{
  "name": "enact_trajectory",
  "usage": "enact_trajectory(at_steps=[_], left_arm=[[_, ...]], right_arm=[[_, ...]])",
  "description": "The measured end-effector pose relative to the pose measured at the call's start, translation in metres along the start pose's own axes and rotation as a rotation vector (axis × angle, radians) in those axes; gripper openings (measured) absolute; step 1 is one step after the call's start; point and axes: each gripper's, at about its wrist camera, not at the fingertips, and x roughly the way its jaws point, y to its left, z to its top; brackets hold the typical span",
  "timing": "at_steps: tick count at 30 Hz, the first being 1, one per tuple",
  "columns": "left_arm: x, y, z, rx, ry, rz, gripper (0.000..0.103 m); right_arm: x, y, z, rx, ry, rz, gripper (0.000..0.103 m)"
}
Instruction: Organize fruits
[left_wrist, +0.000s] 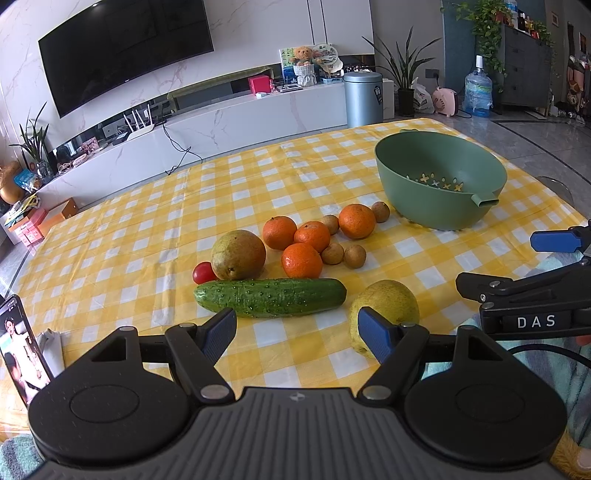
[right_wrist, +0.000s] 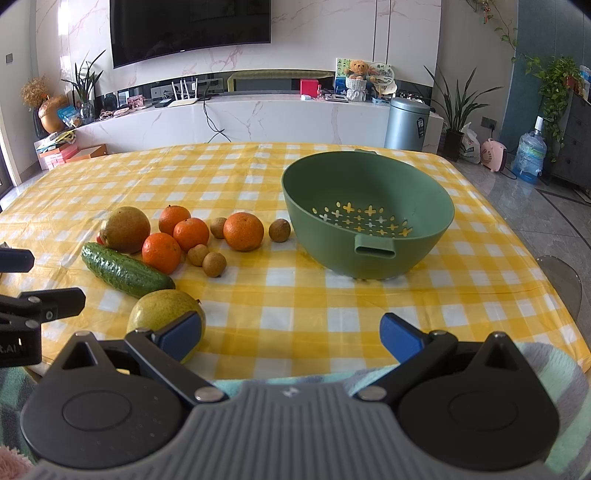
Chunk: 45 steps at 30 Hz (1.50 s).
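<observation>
A green colander bowl (left_wrist: 439, 177) (right_wrist: 365, 206) stands empty on the yellow checked cloth. Left of it lie several oranges (left_wrist: 303, 260) (right_wrist: 243, 230), several small brown longans (left_wrist: 355, 256) (right_wrist: 214, 264), a brownish pear (left_wrist: 239, 254) (right_wrist: 125, 229), a cherry tomato (left_wrist: 204, 272), a cucumber (left_wrist: 271, 297) (right_wrist: 125, 272) and a yellow-green pear (left_wrist: 386, 306) (right_wrist: 162, 310). My left gripper (left_wrist: 297, 334) is open and empty just in front of the cucumber, its right finger before the yellow-green pear. My right gripper (right_wrist: 291, 336) is open and empty near the table's front edge, below the bowl.
A phone (left_wrist: 24, 356) stands propped at the table's left front corner. The right gripper's fingers (left_wrist: 554, 242) show at the right of the left wrist view. A TV cabinet (right_wrist: 258, 118), bin (right_wrist: 406, 123) and plants lie beyond the table.
</observation>
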Motion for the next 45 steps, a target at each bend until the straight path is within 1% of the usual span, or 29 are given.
enact_trajectory(at_steps=[6,12,13,15,18,20,25,30,32,34,36,43,44,45], left_arm=[[0.000,0.001,0.000,-0.001,0.000,-0.002,0.088],[0.003,-0.001,0.000,-0.023,0.026,-0.047,0.086],[0.003,0.001,0.001,-0.026,0.027,-0.051,0.083],[0.004,0.004,0.003,-0.030,0.026,-0.051,0.081],[0.005,0.011,0.007,-0.027,0.043,-0.057,0.078],[0.007,0.016,0.010,-0.022,0.046,-0.057,0.077],[0.012,0.027,0.015,-0.011,0.057,-0.052,0.076],[0.020,0.036,0.020,0.022,0.060,-0.038,0.076],[0.024,0.040,0.021,0.020,0.067,-0.042,0.076],[0.027,0.044,0.021,0.017,0.074,-0.044,0.073],[0.031,0.048,0.020,0.009,0.082,-0.043,0.073],[0.036,0.061,0.016,-0.026,0.100,-0.044,0.073],[0.038,0.062,0.016,-0.032,0.100,-0.045,0.073],[0.038,0.064,0.016,-0.036,0.102,-0.045,0.074]], right_arm=[[0.001,-0.001,-0.001,0.000,0.003,0.000,0.099],[0.003,-0.001,-0.001,0.009,0.004,0.042,0.099],[0.004,-0.001,-0.001,0.008,0.000,0.049,0.098],[0.004,0.002,-0.001,0.005,0.004,0.075,0.089],[0.011,0.006,0.002,0.028,0.045,0.139,0.080],[0.016,0.008,0.003,0.060,0.066,0.183,0.076],[0.029,0.020,0.006,0.076,0.115,0.215,0.075],[0.041,0.025,0.009,0.162,0.169,0.295,0.075],[0.045,0.031,0.010,0.169,0.181,0.314,0.075],[0.047,0.036,0.011,0.171,0.188,0.326,0.075],[0.051,0.039,0.012,0.185,0.201,0.337,0.075],[0.070,0.042,0.009,0.254,0.255,0.419,0.074],[0.073,0.043,0.009,0.259,0.259,0.431,0.072],[0.074,0.044,0.009,0.264,0.261,0.448,0.066]])
